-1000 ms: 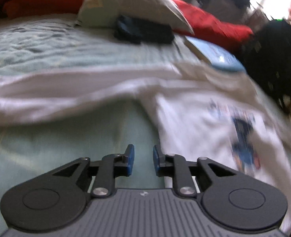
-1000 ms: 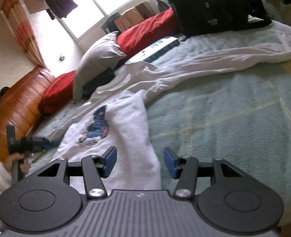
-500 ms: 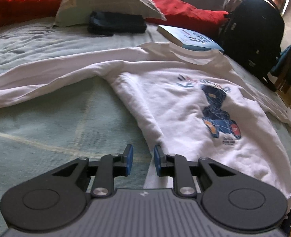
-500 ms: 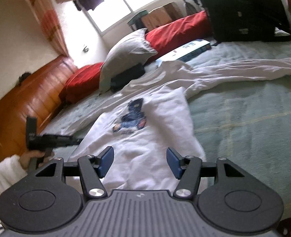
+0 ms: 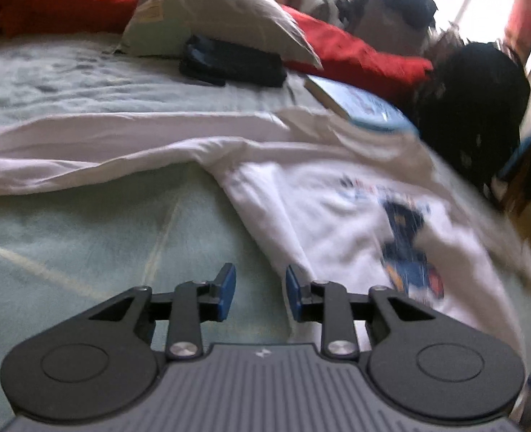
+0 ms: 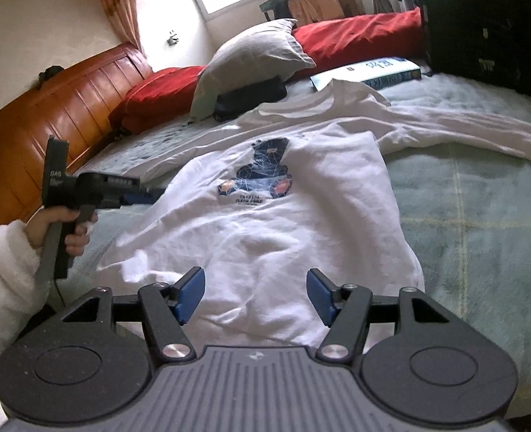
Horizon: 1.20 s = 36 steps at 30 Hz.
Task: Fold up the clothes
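A white long-sleeved sweatshirt (image 5: 337, 223) with a blue print lies face up on the pale green bed cover (image 5: 103, 234), one sleeve stretched out to the left. My left gripper (image 5: 260, 295) hovers at the shirt's side edge. Its jaws are opening, with only bed cover showing between the blue pads. In the right wrist view the sweatshirt (image 6: 283, 216) spreads ahead and my right gripper (image 6: 256, 293) stands open just above its hem, gripping nothing. A hand in a white fluffy sleeve holds the left gripper (image 6: 154, 193) at the shirt's left side.
At the bed's head are a grey pillow (image 5: 211, 10), red cushions (image 5: 355, 57), a dark folded item (image 5: 233, 61) and a book (image 5: 366, 104). A black backpack (image 5: 474, 100) stands at the far right. A wooden headboard (image 6: 49, 115) runs along the left.
My right gripper has slid across until it faces the shirt's hem, rolling level, and its jaws stand wider. The left jaws have parted a little. The left view swung and is blurred again.
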Motion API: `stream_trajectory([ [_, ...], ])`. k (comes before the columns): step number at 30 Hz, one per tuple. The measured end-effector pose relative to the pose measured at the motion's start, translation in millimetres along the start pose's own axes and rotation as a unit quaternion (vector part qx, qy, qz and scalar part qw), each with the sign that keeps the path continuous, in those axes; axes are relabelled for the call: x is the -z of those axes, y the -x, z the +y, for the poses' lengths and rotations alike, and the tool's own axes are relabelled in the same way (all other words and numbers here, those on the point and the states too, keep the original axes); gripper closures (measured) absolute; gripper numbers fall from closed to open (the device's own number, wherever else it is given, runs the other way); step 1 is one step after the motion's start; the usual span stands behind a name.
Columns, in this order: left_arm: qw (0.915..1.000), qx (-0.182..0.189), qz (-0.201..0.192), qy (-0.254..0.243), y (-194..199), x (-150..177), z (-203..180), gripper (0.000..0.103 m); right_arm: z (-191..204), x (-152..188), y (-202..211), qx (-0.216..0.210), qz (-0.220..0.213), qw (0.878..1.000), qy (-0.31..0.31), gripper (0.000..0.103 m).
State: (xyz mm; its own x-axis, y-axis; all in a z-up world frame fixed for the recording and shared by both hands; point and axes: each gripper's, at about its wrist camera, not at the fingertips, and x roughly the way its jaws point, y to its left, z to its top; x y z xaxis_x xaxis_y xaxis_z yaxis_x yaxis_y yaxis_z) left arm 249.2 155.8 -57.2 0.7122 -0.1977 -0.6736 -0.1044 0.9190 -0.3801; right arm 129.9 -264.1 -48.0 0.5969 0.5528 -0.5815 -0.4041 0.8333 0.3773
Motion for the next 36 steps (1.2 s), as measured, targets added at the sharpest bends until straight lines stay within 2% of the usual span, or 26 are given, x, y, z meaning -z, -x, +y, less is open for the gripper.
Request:
stream_trajectory([
  [3, 0.9973, 0.029, -0.003, 0.067, -16.6, -7.3, 17.2, 0.075, -1.2, 0.5, -1.3, 0.002, 0.003, 1.000, -0.003, 0.035],
  [7, 0.9939, 0.047, -0.008, 0.099, -33.1, -11.7, 21.2, 0.075, -6.1, 0.6, -5.7, 0.007, 0.009, 1.000, -0.012, 0.035],
  [12, 0.9982, 0.017, -0.011, 0.057, -47.0, -16.1, 4.0, 0.075, -8.3, 1.5, -15.3, 0.007, 0.019, 1.000, -0.017, 0.035],
  [13, 0.9990, 0.008, -0.012, 0.041, -47.9, -16.6, -1.4, 0.079, -8.4, 1.8, -16.9, 0.007, 0.021, 1.000, -0.017, 0.035],
  [16, 0.9998, -0.013, -0.013, 0.009, -50.1, -16.5, -12.6, 0.101, -10.2, 2.3, -20.4, 0.010, 0.024, 0.999, -0.021, 0.035],
  [18, 0.9996, -0.023, -0.017, 0.006, -48.0, -17.7, -12.5, 0.103, -11.9, 2.7, -20.6, 0.010, 0.023, 0.999, -0.025, 0.035],
  [21, 0.9986, -0.039, -0.032, 0.016, -38.7, -25.8, -0.9, 0.103, -13.9, 2.5, -17.9, 0.013, 0.021, 0.999, -0.026, 0.035],
  [26, 0.9961, -0.048, -0.041, 0.063, -30.6, -40.0, 27.1, 0.103, -18.7, 2.9, -16.5, 0.016, 0.017, 0.999, -0.035, 0.035],
  [30, 0.9937, 0.000, -0.033, 0.107, -31.2, -41.1, 37.5, 0.102, -17.3, 2.5, -18.6, 0.017, 0.021, 0.999, -0.033, 0.035],
  [33, 0.9964, 0.001, -0.024, 0.082, -34.8, -38.6, 29.2, 0.099, -14.8, 1.3, -18.5, 0.016, 0.021, 0.999, -0.028, 0.034],
  [35, 0.9981, -0.004, -0.017, 0.060, -37.8, -36.9, 22.5, 0.086, -13.7, 0.5, -18.2, 0.015, 0.021, 0.999, -0.026, 0.034],
  [36, 0.9985, -0.007, -0.012, 0.053, -39.6, -36.0, 20.8, 0.084, -13.4, 0.3, -18.2, 0.016, 0.021, 0.999, -0.025, 0.033],
])
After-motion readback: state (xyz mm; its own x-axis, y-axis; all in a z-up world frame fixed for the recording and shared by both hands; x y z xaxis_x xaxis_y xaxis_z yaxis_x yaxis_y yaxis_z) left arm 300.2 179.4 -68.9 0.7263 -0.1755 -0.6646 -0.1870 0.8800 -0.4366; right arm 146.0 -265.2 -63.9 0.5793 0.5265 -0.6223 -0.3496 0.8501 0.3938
